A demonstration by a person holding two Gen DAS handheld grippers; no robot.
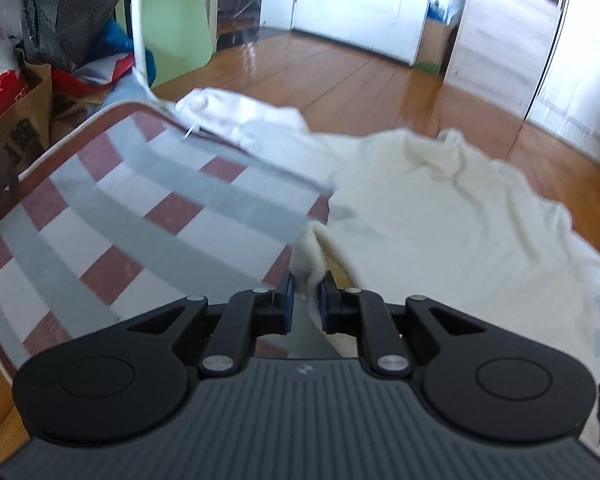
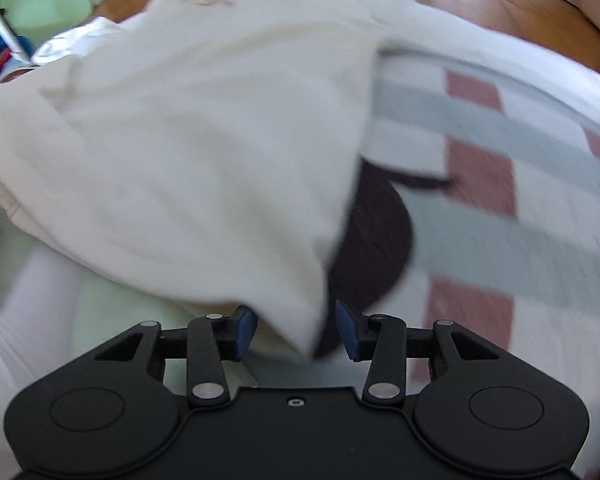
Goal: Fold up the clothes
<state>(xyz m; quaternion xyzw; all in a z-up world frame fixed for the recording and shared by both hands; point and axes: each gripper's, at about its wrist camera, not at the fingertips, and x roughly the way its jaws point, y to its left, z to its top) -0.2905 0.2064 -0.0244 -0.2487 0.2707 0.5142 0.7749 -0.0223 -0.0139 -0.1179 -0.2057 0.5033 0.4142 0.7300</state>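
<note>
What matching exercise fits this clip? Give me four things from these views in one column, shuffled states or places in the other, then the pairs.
Things:
1. left claw
2. right claw
3. cream cotton garment
4. checked red, grey and white mat

States or places:
A. spread under the clothing
B. open, cloth corner loose between its pads
C. shut on a cloth fold
D. rumpled, not yet folded

Pairs: 1-C, 2-B, 3-D, 4-A

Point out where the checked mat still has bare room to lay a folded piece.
Bare checks on the mat run from its brown border to the cream garment, pinched by the left gripper. A smaller patch lies right of the dark cloth. Crowded: bags beyond that border.
</note>
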